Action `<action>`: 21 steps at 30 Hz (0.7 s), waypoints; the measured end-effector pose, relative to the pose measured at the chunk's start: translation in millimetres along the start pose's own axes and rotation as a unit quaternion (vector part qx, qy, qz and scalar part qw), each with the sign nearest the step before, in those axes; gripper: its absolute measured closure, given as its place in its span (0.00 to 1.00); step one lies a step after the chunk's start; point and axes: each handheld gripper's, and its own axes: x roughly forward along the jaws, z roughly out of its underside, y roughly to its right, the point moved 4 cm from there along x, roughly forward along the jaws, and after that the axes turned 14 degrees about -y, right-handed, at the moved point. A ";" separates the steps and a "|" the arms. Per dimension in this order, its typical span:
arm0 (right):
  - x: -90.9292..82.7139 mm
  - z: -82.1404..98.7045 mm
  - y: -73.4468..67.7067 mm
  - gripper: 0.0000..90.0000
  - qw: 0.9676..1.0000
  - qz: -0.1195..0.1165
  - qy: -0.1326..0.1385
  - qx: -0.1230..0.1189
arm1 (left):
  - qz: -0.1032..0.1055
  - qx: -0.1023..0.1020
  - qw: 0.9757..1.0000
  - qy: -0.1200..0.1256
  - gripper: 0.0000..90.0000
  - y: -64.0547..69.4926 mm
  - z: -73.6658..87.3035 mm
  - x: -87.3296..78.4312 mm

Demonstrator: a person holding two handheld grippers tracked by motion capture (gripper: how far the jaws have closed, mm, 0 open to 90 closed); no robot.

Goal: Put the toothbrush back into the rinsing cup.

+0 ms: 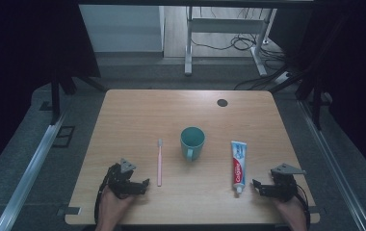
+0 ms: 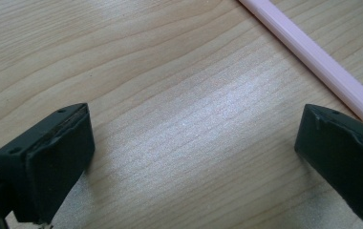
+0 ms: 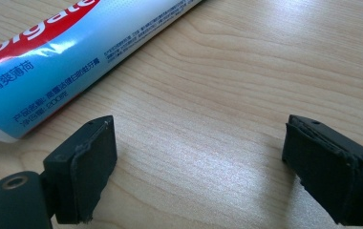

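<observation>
While both grippers rest low at the near edge of the bench (image 1: pixel 123 110), we note the layout: pink toothbrush (image 1: pixel 160 162) lying lengthwise just right of the left gripper (image 1: pixel 145 183), teal mug (image 1: pixel 192 142) upright in the middle with its handle toward us, toothpaste tube (image 1: pixel 239 166) lying flat, cap end near, just left of the right gripper (image 1: pixel 257 185).

Left gripper: jaws wide apart, nothing between them, bare wood below. In the left gripper view the toothbrush handle (image 2: pixel 313 57) runs diagonally past the far jaw, close but apart from it.

Right gripper: jaws apart too, holding nothing. In the right gripper view the toothpaste tube (image 3: pixel 69 62) lies just beyond one jaw, not touching.

Our reading: the work is at the reach stage, each gripper facing its nearest item.

To do it well:
- Toothbrush is thin and flat on the bench; we would turn the jaws across the handle, come down until the pads nearly graze the wood, and close mid-handle.
- Tube is soft; grip the firmer part near the cap, lightly, so no paste is pressed out.
- Keep clear of the mug; a sideways knock could tip it.
</observation>
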 end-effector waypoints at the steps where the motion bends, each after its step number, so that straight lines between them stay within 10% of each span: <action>1: 0.0 0.0 0.0 0.12 1.000 0.000 0.000 0.000 | 0.000 0.000 1.000 0.000 0.00 0.0 0.0 0.0; 21: 0.0 0.0 -0.1 0.12 1.000 0.000 0.000 0.000 | -0.001 -0.003 1.000 -0.002 0.00 0.3 -0.8 0.2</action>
